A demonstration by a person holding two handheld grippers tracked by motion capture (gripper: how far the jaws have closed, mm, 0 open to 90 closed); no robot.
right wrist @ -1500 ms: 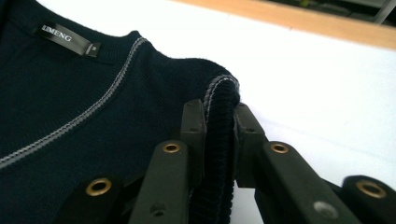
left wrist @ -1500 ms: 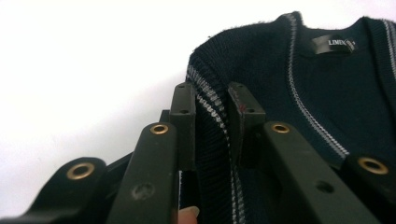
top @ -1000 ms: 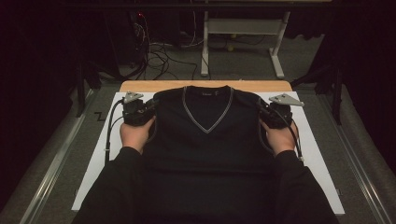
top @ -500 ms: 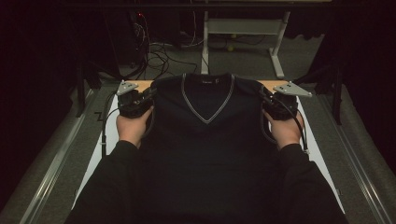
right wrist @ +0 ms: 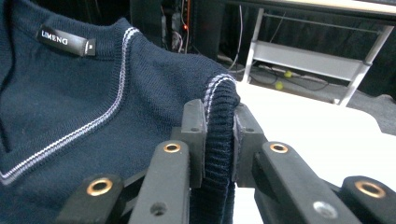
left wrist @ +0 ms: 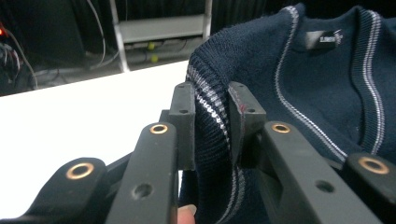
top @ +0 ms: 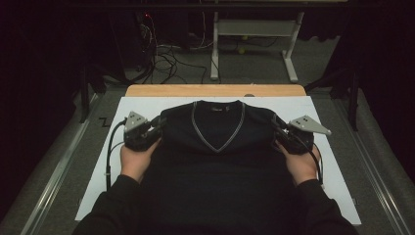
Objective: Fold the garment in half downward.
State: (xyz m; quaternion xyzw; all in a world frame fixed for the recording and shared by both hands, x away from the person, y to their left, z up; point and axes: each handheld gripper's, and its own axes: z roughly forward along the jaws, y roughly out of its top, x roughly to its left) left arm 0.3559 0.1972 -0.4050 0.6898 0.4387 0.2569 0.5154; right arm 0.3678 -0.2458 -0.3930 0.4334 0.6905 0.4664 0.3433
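Observation:
A navy V-neck sweater vest (top: pixel 218 156) with pale stripes along the neck lies spread on the white table sheet (top: pixel 147 105), its lower part reaching back over the person's arms. My left gripper (top: pixel 157 124) is shut on the striped armhole edge at the vest's left shoulder (left wrist: pixel 210 105). At the opposite shoulder my right gripper (top: pixel 277 126) is shut on the ribbed, striped armhole edge (right wrist: pixel 219 100). A neck label (right wrist: pixel 65 41) shows inside the collar. The person's hands hold both grippers at the vest's sides.
The white sheet covers a wooden table whose far edge (top: pixel 215 90) shows beyond the collar. Behind it stand a grey desk frame (top: pixel 254 29) and tangled floor cables (top: pixel 166 58). Metal rails (top: pixel 58 171) run along both sides of the table.
Both grippers, still holding the shoulders, moved away from the person and then came back toward them, drawing the vest along. The collar now lies lower on the sheet than half a second ago.

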